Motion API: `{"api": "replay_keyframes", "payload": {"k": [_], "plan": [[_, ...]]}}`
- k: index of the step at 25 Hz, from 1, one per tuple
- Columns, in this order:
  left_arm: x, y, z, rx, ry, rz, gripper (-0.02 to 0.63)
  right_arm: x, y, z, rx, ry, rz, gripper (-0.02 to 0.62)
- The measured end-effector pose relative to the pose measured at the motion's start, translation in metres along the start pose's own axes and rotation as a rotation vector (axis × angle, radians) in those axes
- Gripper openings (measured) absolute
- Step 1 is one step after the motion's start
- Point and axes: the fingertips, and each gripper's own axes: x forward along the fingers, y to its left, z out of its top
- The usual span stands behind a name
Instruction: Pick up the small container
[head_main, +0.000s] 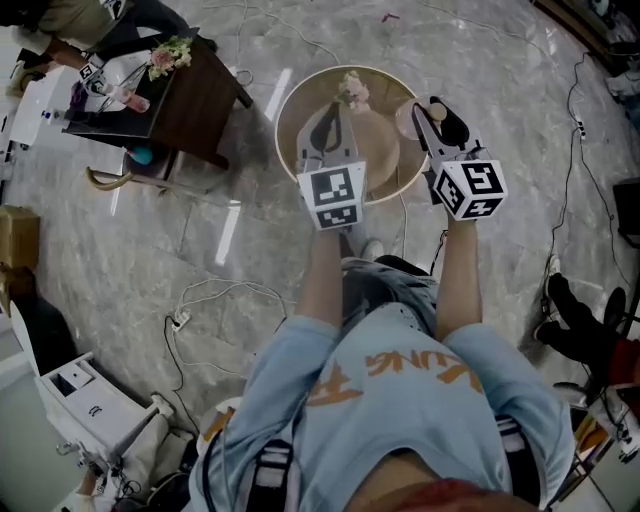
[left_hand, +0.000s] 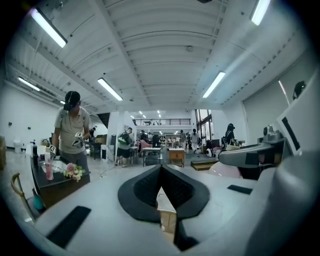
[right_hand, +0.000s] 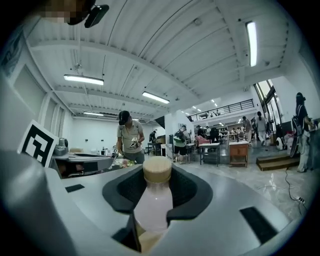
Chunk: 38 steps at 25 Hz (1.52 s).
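The small container (right_hand: 152, 205) is a pale pink bottle with a tan lid (right_hand: 157, 169). It stands upright between the dark pads of my right gripper (right_hand: 155, 197), which is shut on its body. In the head view the right gripper (head_main: 434, 112) hangs over the right side of a round table (head_main: 290, 100), with the pink container (head_main: 406, 120) just left of its tip. My left gripper (head_main: 334, 112) is over the table's middle. In the left gripper view this gripper (left_hand: 161, 185) has its pads meeting at the tips, with nothing between them.
A pinkish round object (head_main: 375, 145) and a small flower piece (head_main: 352, 90) lie on the round table. A dark wooden side table (head_main: 195, 100) with flowers (head_main: 170, 55) stands at the left, a person beside it. Cables (head_main: 215, 295) run across the marble floor.
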Motion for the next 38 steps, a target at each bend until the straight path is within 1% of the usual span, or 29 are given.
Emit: {"api": "replay_keyframes", "payload": {"k": [4,9,14,21,27,38], "plan": [[-0.005,0.004,0.021,0.033,-0.032,0.008,0.023,0.002,0.01,0.02,-0.04,-0.03,0.025,0.146],[-0.003,-0.005,0.038,0.054,-0.058,-0.001,0.023,0.005,0.011,0.042,-0.083,-0.056,0.04,0.146],[-0.002,0.002,0.047,0.052,-0.068,0.02,0.023,0.012,0.011,0.053,-0.034,-0.091,0.043,0.146],[-0.008,0.019,0.043,0.046,-0.053,0.06,0.023,0.017,0.015,0.05,-0.031,-0.08,0.06,0.146],[-0.009,0.024,0.042,0.053,-0.048,0.06,0.023,0.02,0.017,0.044,-0.035,-0.067,0.051,0.146],[-0.006,0.019,0.042,0.05,-0.047,0.049,0.023,0.018,0.008,0.042,-0.054,-0.066,0.027,0.147]]}}
